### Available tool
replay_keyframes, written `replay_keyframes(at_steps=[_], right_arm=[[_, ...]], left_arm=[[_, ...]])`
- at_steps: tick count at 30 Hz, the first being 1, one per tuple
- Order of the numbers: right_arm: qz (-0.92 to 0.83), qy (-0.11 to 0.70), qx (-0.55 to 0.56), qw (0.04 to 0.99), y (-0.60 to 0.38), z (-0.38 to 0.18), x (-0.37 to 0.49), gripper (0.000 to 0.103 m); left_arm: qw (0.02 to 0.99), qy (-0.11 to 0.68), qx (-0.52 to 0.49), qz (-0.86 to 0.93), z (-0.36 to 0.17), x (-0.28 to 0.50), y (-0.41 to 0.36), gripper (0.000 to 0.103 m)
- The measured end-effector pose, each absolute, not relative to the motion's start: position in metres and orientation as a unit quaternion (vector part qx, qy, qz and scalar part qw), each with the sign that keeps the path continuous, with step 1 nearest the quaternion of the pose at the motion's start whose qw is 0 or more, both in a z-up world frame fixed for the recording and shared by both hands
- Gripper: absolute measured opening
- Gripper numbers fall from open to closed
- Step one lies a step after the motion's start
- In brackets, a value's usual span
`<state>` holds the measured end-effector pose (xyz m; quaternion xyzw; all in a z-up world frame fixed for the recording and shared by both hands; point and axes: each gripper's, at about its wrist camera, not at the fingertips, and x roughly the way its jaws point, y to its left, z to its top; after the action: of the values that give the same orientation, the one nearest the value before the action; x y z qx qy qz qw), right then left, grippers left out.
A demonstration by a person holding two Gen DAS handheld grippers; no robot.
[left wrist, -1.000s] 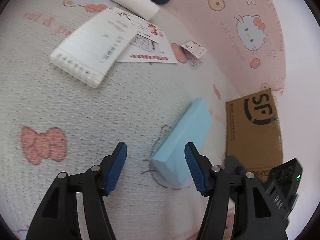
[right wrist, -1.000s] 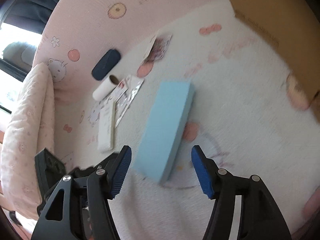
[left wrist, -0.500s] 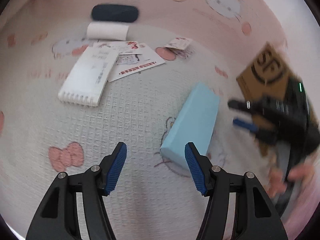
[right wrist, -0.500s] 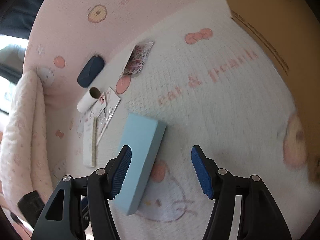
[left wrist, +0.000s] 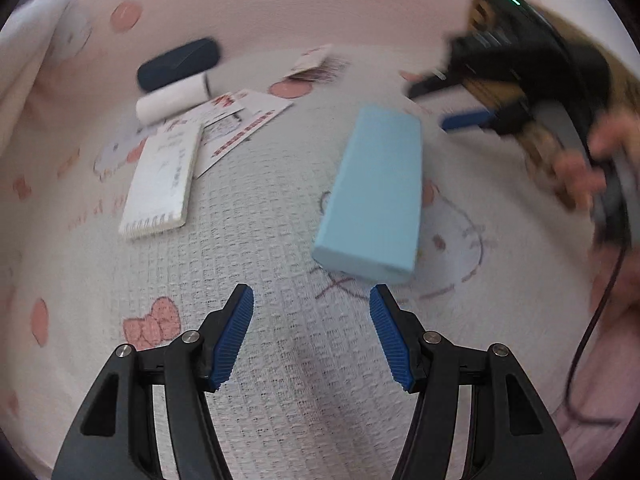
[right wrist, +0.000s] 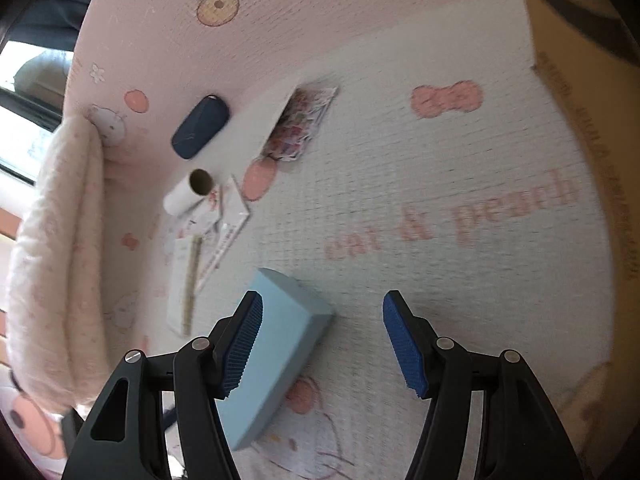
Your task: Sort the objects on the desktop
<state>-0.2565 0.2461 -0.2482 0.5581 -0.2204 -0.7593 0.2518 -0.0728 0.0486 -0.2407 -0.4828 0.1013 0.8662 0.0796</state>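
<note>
Black hand-held gripper [left wrist: 311,332], blue ribbed pads [left wrist: 234,336], silver screws.

"cat & peach" in pink on the white woven mat [right wrist: 440,184]

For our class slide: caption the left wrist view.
Open left gripper faces a light blue box on a patterned mat.

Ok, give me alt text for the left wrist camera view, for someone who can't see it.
The open left gripper hovers over a patterned white mat, with a light blue box lying just ahead of its fingertips. A spiral notepad, leaflets, paper roll and dark case lie beyond.
</note>
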Motion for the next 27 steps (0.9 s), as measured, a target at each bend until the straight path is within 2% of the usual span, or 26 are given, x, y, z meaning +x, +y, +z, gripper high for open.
replay_keyframes(at_steps=[3,5,12,15,19,22,24,26,27], right_arm=[[-0.743,-0.231,0.566,0.272,0.238,-0.256,-0.261,0.053],[-0.738,-0.235,0.569,0.276,0.237,-0.26,-0.262,0.037],[-0.727,-0.245,0.576,0.28,0.236,-0.266,-0.26,0.025],[-0.719,-0.243,0.585,0.285,0.233,-0.263,-0.254,0.015],[-0.721,-0.216,0.592,0.289,0.221,-0.256,-0.239,0.014],[-0.738,-0.192,0.583,0.278,0.218,-0.248,-0.233,0.014],[-0.75,-0.202,0.57,0.266,0.226,-0.243,-0.236,0.02],[-0.761,-0.212,0.56,0.251,0.236,-0.239,-0.244,0.057],[-0.764,-0.214,0.555,0.25,0.239,-0.237,-0.248,0.06]], left_arm=[[0.096,0.148,-0.47,0.865,-0.243,-0.071,0.064,0.065],[0.106,0.139,-0.473,0.863,-0.244,-0.076,0.067,0.065],[0.125,0.121,-0.475,0.863,-0.245,-0.086,0.07,0.065],[0.134,0.12,-0.474,0.862,-0.244,-0.089,0.074,0.065],[0.151,0.102,-0.463,0.867,-0.236,-0.091,0.076,0.065],[0.141,0.089,-0.467,0.868,-0.233,-0.095,0.071,0.065],[0.127,0.072,-0.489,0.86,-0.238,-0.099,0.064,0.065],[0.107,0.041,-0.504,0.856,-0.242,-0.098,0.056,0.065],[0.101,0.029,-0.507,0.855,-0.244,-0.097,0.054,0.065]])
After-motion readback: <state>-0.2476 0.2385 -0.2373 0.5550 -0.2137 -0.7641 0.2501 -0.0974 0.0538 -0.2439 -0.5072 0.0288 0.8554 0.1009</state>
